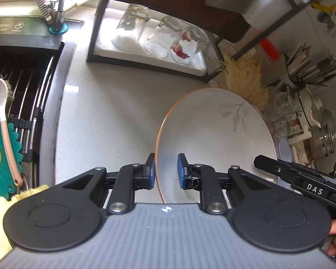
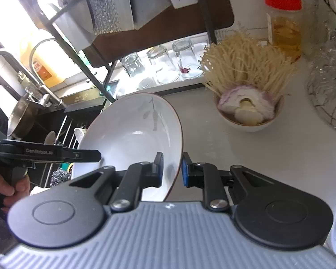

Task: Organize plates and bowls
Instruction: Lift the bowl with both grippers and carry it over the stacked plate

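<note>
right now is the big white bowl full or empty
Empty: the white bowl shows a bare inside with only a grey leaf print, nothing in it, while both sets of jaws grip its rim.

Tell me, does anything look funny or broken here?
Nothing is broken or spilled. The white bowl hangs tilted above the counter, pinched at opposite rims by the left tongs and right tongs.

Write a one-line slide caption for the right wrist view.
Both tongs clamp opposite rims of a white bowl lifted over the counter.
</note>
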